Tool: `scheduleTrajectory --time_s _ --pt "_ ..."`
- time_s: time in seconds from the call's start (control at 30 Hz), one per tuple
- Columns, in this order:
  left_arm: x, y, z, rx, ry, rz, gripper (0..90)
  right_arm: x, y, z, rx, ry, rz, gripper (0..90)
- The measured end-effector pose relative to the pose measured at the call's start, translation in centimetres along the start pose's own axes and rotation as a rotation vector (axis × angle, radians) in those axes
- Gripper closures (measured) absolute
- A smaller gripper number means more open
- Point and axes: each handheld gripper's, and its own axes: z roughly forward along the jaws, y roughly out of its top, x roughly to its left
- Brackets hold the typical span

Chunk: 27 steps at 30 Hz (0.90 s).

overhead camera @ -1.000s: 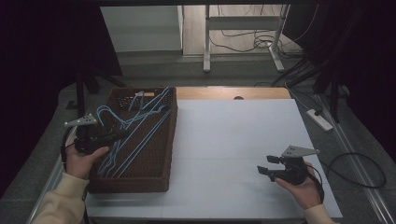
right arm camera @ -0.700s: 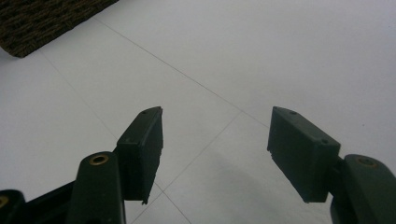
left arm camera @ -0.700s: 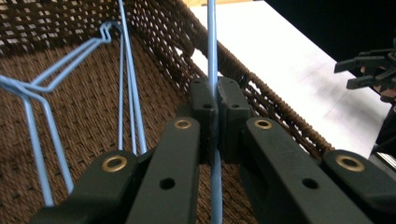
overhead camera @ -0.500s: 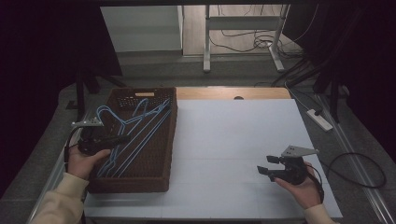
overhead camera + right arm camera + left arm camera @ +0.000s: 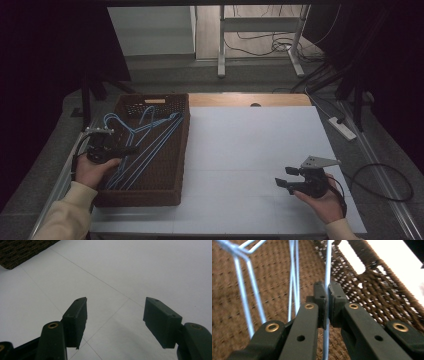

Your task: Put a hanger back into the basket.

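Note:
Several light blue wire hangers lie in a dark brown woven basket at the table's left. My left gripper reaches over the basket's left side, shut on the wire of one blue hanger, which runs up between its pads. Other hanger wires lie over the basket floor just past the jaws. At the front right of the white table, my right gripper rests in a hand just above the surface. Its jaws stand wide apart, open, with nothing between the fingertips.
The basket's woven wall has a handle slot, close to the right of the left jaws. A corner of the basket sits far from the right gripper. White table surface spreads between basket and right hand. A power strip lies off the right edge.
My left gripper has sunk with the hanger, so the hangers that stood tilted up above the basket now lie lower inside it. The right gripper has kept still.

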Motion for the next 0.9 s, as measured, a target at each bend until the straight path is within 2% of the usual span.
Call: scheduleTrajectory --time_s 0.07,0.13,0.23,0.3,0.4,0.47,0.53,0.6,0.7,0.87,0.9 --pt "0.3 0.0 0.2 0.025 0.028 -0.028 85.4 0.0 0.0 0.0 0.001 -0.001 0.001 36.2" --pt "0.5 0.0 0.2 0.041 0.055 -0.038 84.6 0.0 0.0 0.0 0.002 -0.001 0.0 36.2" --pt "0.9 0.0 0.5 0.087 0.124 -0.043 83.3 0.0 0.0 0.0 0.006 -0.002 -0.001 36.2" --pt "1.1 -0.2 0.8 0.106 0.146 -0.054 82.8 0.0 0.0 0.1 0.008 -0.002 -0.002 36.2" --pt "1.5 -0.2 1.2 0.137 0.211 -0.064 83.3 0.0 0.0 0.1 0.011 -0.001 -0.003 36.2" --pt "1.5 -0.1 1.4 0.145 0.228 -0.058 80.5 0.0 0.0 0.1 0.01 0.001 -0.003 36.2" --pt "1.3 0.0 1.4 0.135 0.24 -0.05 75.4 0.0 0.0 0.1 0.011 0.002 -0.003 36.2" --pt "1.1 0.1 1.3 0.12 0.269 -0.046 71.0 0.0 0.0 0.1 0.011 0.002 -0.003 36.2" --pt "0.8 0.1 0.9 0.088 0.308 -0.042 57.7 0.0 0.0 0.1 0.013 0.001 -0.002 36.2" --pt "-0.3 0.0 -0.4 -0.004 0.273 0.005 45.4 0.0 -0.1 0.1 0.012 0.002 -0.002 36.2" --pt "-0.8 0.0 -0.9 -0.043 0.257 0.026 42.9 0.0 0.0 0.1 0.011 0.002 -0.004 36.1"
